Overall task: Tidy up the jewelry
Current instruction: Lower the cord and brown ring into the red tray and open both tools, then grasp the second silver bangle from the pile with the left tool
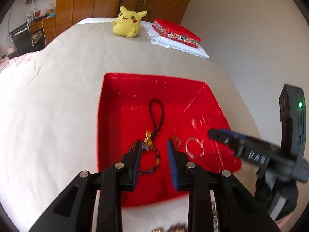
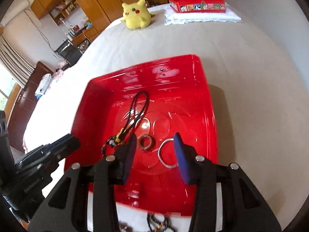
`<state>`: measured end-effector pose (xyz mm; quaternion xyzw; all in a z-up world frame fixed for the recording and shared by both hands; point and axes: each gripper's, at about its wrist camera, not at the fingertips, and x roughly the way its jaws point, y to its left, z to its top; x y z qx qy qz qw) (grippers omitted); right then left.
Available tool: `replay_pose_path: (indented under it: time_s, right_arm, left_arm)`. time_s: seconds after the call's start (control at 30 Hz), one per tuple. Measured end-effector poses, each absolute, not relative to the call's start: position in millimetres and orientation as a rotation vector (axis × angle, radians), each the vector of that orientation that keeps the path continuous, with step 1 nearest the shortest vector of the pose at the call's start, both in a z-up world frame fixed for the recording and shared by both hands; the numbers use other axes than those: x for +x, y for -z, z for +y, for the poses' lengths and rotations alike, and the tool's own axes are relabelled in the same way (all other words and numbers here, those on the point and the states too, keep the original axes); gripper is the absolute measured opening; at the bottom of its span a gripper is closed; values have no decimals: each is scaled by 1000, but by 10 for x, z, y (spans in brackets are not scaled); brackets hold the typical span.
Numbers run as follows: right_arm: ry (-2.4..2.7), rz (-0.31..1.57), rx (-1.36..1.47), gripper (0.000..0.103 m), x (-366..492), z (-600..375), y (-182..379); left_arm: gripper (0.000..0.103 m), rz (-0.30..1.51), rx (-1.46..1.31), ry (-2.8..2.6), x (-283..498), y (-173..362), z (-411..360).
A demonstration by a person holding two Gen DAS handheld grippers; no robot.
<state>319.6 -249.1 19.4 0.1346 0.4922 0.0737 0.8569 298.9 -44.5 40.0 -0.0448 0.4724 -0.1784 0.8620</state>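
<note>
A red tray [image 1: 125, 96] lies on the pale bedspread. In it are a beaded bracelet with a gold charm [image 1: 148, 135] and a black cord loop, a small brown ring [image 1: 176, 141] and a clear bangle [image 1: 194, 148]. My left gripper [image 1: 154, 147] hovers over the bracelet, its blue pads apart and pressing on nothing. My right gripper [image 2: 154, 136] hangs open above the brown ring [image 2: 146, 142] and the bangle [image 2: 167, 154], gripping neither. The bracelet's charm [image 2: 117, 139] shows to its left, and so does the left gripper [image 2: 72, 140]. In the left wrist view the right gripper [image 1: 214, 134] reaches in from the right.
More beaded jewelry [image 2: 158, 222] lies on the bedspread just in front of the tray's near rim. A yellow plush toy [image 1: 127, 22] and a red tin box [image 1: 175, 31] on a folded white cloth sit at the far end. Wooden cupboards stand behind.
</note>
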Motion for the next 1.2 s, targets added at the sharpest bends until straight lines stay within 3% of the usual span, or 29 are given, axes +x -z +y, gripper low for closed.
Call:
replay_pose_path:
  time_s: [0.23, 0.37, 0.63, 0.77, 1.0, 1.2]
  right_arm:
    - [-212, 1056, 281, 40, 2744, -2465, -250]
    - [-230, 1064, 255, 40, 2397, -2432, -236]
    - [-262, 1091, 251, 40, 1874, -2405, -68]
    - [-306, 1133, 263, 40, 1693, -2339, 64]
    - [-332, 1156, 254, 40, 1483, -2276, 173]
    - [-322, 1157, 274, 40, 1452, -2339, 206]
  left_arm:
    - [27, 1043, -21, 301, 2353, -304, -139]
    - [43, 1095, 9, 302, 1995, -128, -35]
    - [53, 1223, 12, 340, 1492, 238, -96]
    - [63, 1224, 12, 327, 1372, 298, -157]
    - [68, 1225, -6, 307, 1362, 381, -257]
    - [67, 1221, -4, 310, 1358, 429, -379]
